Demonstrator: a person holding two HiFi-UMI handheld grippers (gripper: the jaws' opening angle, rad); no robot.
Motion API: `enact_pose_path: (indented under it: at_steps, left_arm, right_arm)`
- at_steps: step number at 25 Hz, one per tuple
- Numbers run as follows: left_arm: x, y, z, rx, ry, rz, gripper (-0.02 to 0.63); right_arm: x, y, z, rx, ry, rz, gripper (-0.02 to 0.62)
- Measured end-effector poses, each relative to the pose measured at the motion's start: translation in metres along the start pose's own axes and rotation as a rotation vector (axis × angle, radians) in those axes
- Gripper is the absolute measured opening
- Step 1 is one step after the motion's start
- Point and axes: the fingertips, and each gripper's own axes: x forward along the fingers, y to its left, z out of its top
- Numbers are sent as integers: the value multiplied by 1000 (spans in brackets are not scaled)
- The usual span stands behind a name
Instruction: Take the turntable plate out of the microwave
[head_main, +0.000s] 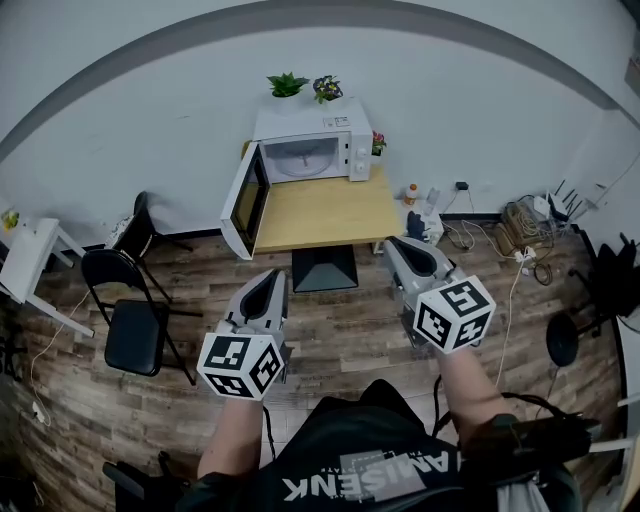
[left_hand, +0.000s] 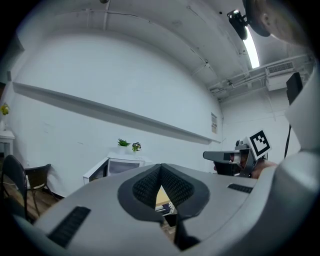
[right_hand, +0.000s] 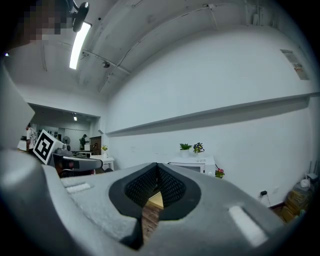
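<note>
left gripper view shows the left tongs (left_hand: 160, 172) closed, the ribbed pads meeting at the tip with nothing between them. through the small gap under the pads a strip of the wooden table (left_hand: 162, 199) shows. right gripper view shows the right tongs (right_hand: 157, 171) closed the same way and empty.

in the head view the 2 tongs are held level over the wood floor (head_main: 340, 330), side by side and apart, each with its marker cube towards the person. both point at the table, which stands well apart from them against the white wall.

the microwave (head_main: 350, 135) sits at the back of the table. its door (head_main: 245, 205) is swung wide open to the left, out past the table edge. the turntable plate (head_main: 302, 168) lies inside the open cavity and shows only as a pale round shape low in it, too small to make out further.

2 small potted plants (head_main: 287, 84) stand on top of the microwave, and a little pot of flowers (head_main: 378, 143) stands just beside its right side. a black folding chair (head_main: 135, 325) stands on the floor left of the table. cables (head_main: 520, 225) lie in a tangle by the wall on the right.
</note>
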Motion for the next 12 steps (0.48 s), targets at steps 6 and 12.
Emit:
enact_pose_path:
  at_steps: [6, 12]
  left_arm:
    - [11, 18, 7, -12, -23, 13, 2]
    - [54, 45, 7, -23, 3, 59, 2]
  right_arm:
    - [21, -5, 0, 1, -4, 13, 6]
    - [66, -34, 1, 5, -10, 53, 6]
